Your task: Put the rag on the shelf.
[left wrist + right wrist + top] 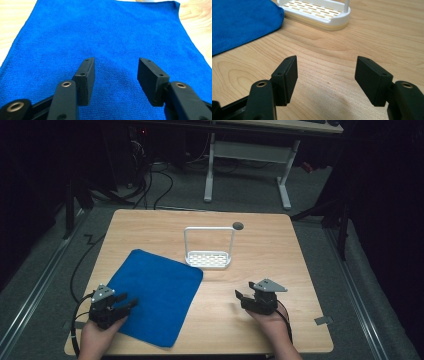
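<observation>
A blue cloth (152,292) lies flat on the left half of the wooden table (280,265). My left gripper (126,304) hovers over the cloth's near left corner, jaws open and empty; in the left gripper view (116,66) the blue cloth (105,37) spreads out below and ahead of it. My right gripper (242,295) rests near the front right of the table, open with nothing between its jaws. From the right gripper view (327,66) bare wood lies under the jaws, the cloth (239,22) at upper left. A white rack (209,251) with a tall hoop stands mid-table; its slotted base (317,12) shows ahead.
A small dark round hole (238,225) sits in the tabletop behind the rack. Beyond the table stand a white desk frame (247,165) and cables on grey floor. Bare wood stretches right of the rack.
</observation>
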Demonstrator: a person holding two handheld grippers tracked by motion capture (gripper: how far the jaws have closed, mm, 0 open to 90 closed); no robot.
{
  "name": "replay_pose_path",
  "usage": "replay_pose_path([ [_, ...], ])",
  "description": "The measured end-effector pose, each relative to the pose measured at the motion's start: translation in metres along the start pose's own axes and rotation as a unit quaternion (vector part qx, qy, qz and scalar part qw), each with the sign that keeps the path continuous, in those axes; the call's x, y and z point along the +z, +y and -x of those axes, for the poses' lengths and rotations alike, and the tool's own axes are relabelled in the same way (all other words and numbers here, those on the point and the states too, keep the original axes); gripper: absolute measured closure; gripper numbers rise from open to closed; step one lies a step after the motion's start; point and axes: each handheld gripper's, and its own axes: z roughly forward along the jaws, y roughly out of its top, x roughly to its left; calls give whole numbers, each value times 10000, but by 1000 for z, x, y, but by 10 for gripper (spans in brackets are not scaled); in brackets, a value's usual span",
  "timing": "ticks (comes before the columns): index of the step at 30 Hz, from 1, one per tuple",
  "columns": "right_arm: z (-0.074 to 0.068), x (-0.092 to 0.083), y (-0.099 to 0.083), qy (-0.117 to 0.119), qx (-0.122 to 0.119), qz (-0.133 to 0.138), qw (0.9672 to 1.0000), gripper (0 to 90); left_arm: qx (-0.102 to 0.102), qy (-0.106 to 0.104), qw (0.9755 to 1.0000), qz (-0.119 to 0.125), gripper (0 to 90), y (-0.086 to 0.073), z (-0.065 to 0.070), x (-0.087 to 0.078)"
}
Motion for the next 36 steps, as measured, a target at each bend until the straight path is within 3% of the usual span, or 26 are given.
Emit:
replay_pose_path([
  [4, -2, 0, -4, -59, -98, 22, 9999, 377, -29, 11, 10000, 25, 490, -1, 0, 2],
  [14, 1, 1, -5, -76, 105, 95, 9999, 388, 50, -8, 10000, -10, 487, -2, 1, 3],
  [16, 2, 1, -4, -90, 82, 132, 9998, 392, 49, -31, 10000, -23, 488, -2, 1, 4],
  [18, 2, 1, -4, -68, 161, 155, 9997, 404, 8, -185, 9998, -30, 504, -2, 5, 4],
  [21, 4, 0, -4, -75, 200, 153, 9997, 422, 98, -432, 9990, -50, 554, 0, 17, 4],
  [23, 4, 0, -4, -63, 224, 165, 9996, 427, 106, -535, 9985, -90, 656, 0, 24, 5],
  [24, 4, 0, -4, -65, 255, 159, 9995, 436, 300, -624, 9969, -368, 725, -3, 41, 11],
  [25, 4, 0, -4, -65, 255, 159, 9995, 436, 300, -624, 9969, -368, 777, -3, 41, 11],
  [26, 4, 0, -4, -23, 252, 147, 9996, 454, 483, -622, 9956, -499, 825, -4, 50, 14],
  [28, 4, 0, -4, 4, 258, 150, 9996, 462, 786, -771, 9911, -743, 878, -9, 72, 22],
  [29, 4, 0, -4, 7, 242, 162, 9996, 463, 872, -822, 9892, -839, 892, -10, 80, 26],
  [30, 3, 0, -4, 15, 214, 166, 9996, 466, 872, -822, 9892, -839, 900, -10, 80, 26],
  [32, 3, 0, -4, 36, 184, 173, 9997, 471, 1013, -894, 9869, -887, 900, -13, 92, 30],
  [35, 2, 0, -4, 54, 154, 181, 9997, 475, 1084, -959, 9853, -909, 900, -13, 98, 32],
  [36, 2, 1, -4, 60, 152, 178, 9997, 476, 1044, -1075, 9846, -898, 900, -13, 103, 35],
])
